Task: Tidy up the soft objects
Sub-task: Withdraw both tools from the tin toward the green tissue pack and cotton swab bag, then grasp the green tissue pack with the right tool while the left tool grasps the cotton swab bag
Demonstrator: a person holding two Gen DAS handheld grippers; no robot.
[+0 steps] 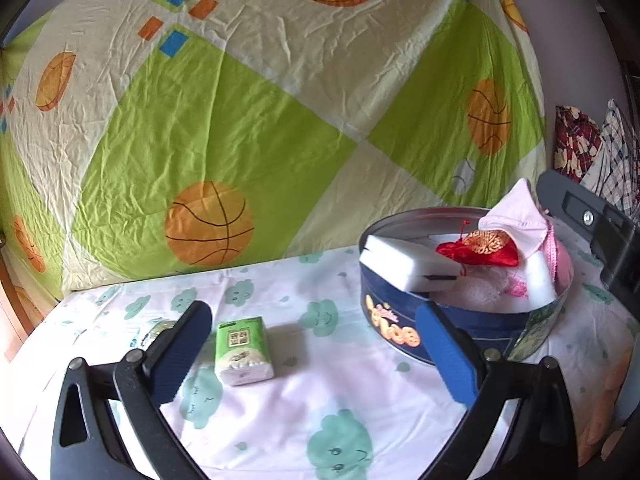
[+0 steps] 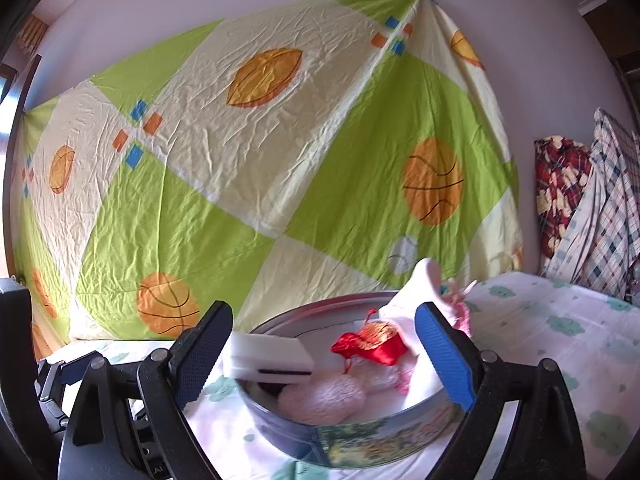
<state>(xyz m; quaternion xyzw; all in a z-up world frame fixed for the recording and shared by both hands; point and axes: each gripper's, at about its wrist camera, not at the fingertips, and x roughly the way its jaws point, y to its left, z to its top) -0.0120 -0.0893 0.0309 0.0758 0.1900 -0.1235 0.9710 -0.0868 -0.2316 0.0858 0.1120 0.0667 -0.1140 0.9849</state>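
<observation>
1. While the left gripper [image 1: 316, 344] hung low over the white bedsheet printed with pale green clouds [image 1: 328, 412], its two blue-padded fingers [image 1: 182, 354] stood wide apart and grasped nothing.
2. A small green-wrapped pack of paper tissues [image 1: 244, 354] stood on the sheet between those fingers, just beside the left one and not touching it.
3. A round dark-blue metal tin with gold lettering on its wall [image 1: 400, 320] sat to the right of the pack, behind the right finger.
4. Several soft things filled the tin: a white rectangular foam sponge [image 1: 404, 262] tilted over its near-left rim, a red satin pouch with gold embroidery [image 1: 480, 250] lay in the middle, a pale pink folded cloth [image 1: 516, 216] rose at the back right, and a fluffy pale pink ball [image 2: 324, 400] rested low at the front.
5. The right gripper [image 2: 324, 360] hovered over the tin, its fingers likewise spread wide and empty, the sponge next to the left one and the pink cloth just behind the right.
6. A crumpled green-and-cream sheet printed with orange basketballs [image 1: 240, 120] hung behind the bed.
7. Plaid and red patterned fabrics [image 2: 580, 200] were piled at the far right.
</observation>
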